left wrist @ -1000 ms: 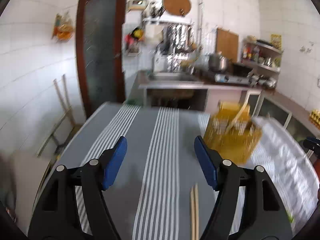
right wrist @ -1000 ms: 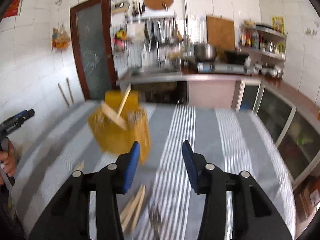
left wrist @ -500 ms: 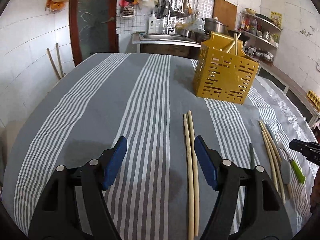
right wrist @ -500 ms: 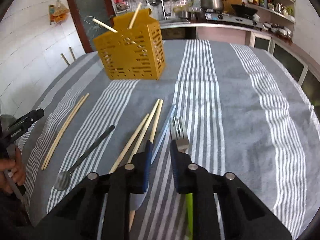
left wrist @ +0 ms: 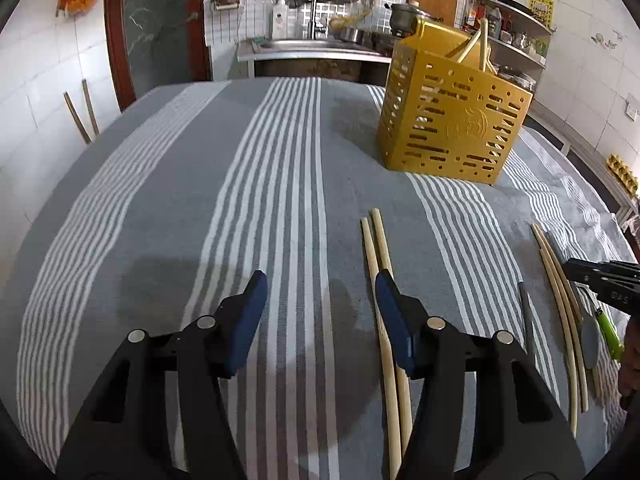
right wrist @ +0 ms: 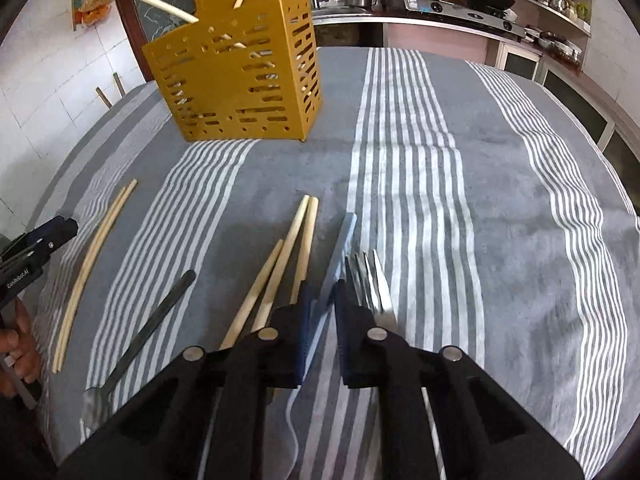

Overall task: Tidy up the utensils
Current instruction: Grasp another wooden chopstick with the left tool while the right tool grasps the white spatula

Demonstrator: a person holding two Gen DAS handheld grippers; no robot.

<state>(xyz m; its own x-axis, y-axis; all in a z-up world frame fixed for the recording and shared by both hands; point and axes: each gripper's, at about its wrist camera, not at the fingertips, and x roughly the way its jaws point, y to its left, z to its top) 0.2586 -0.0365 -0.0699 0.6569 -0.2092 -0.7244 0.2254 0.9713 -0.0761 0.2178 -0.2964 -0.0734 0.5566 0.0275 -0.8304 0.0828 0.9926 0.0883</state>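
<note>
Striped tablecloth (right wrist: 500, 200), yellow caddy (right wrist: 240, 80) behind — chopsticks (right wrist: 280, 264), fork (right wrist: 372, 280) crowding knife (right wrist: 340, 248)

I see white-tiled walls (left wrist: 36, 80), a dark glass door in a brown wooden frame (left wrist: 160, 28), a steel sink counter (left wrist: 304, 46) and cluttered wall shelves (left wrist: 516, 12) behind.

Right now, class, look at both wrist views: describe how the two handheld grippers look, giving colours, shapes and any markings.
Both are black plastic. The left gripper and right gripper each have two angular fingers tipped with blue pads, with round silver pivot bolts. Small white lettering runs along the side of each gripper.
</note>
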